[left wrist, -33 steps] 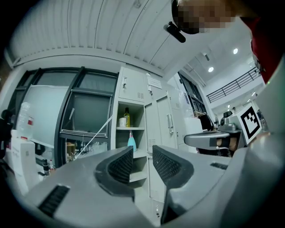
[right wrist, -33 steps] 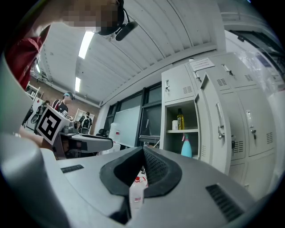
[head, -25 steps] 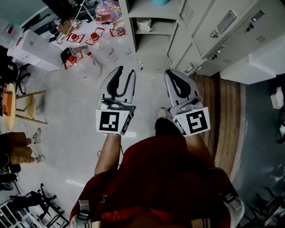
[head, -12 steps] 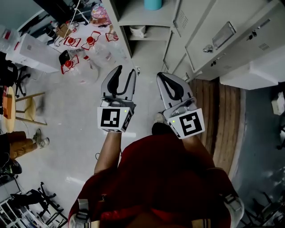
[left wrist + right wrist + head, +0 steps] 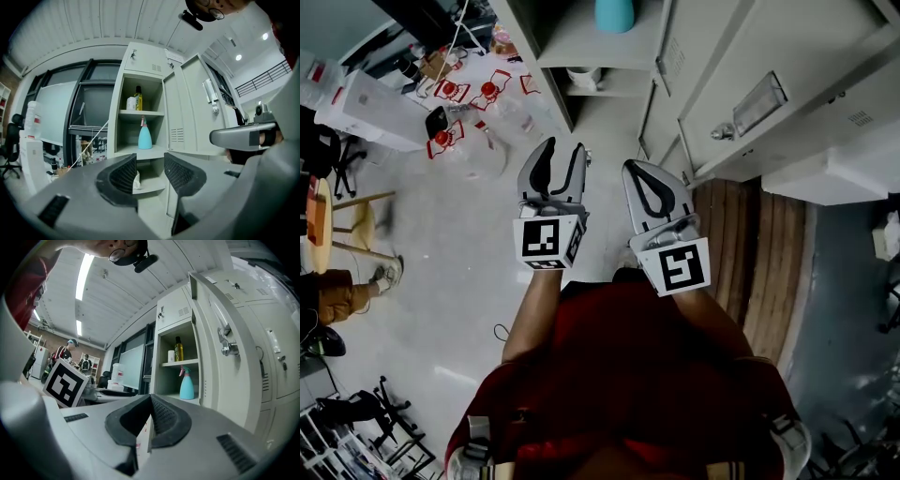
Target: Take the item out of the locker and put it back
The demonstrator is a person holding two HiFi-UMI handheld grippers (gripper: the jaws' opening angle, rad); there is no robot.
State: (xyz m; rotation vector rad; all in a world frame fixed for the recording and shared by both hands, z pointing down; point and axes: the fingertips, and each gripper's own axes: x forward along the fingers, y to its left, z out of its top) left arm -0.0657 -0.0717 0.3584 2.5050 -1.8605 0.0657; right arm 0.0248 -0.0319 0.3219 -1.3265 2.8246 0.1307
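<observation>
Two grippers, what's each doing? –poster1

Left gripper [image 5: 150,171] has just been opening its jaws, they're wide apart with nothing between them. Right gripper [image 5: 150,401] is pinched closed and empty (both point at the open locker [image 5: 117,117]). –poster2

And the spray bottle [image 5: 145,136]? –poster1

Teal, upright on the locker's middle shelf, well apart from both. –poster2

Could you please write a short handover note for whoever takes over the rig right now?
Left hand-held gripper: jaws apart, just been opening, nothing between them, facing the open locker.
Right hand-held gripper: jaws together, empty.
Items: blue spray bottle on the middle shelf, dark bottle on the top shelf.
Done: door is open.
Left: apparently, take an item out and put it back.
</observation>
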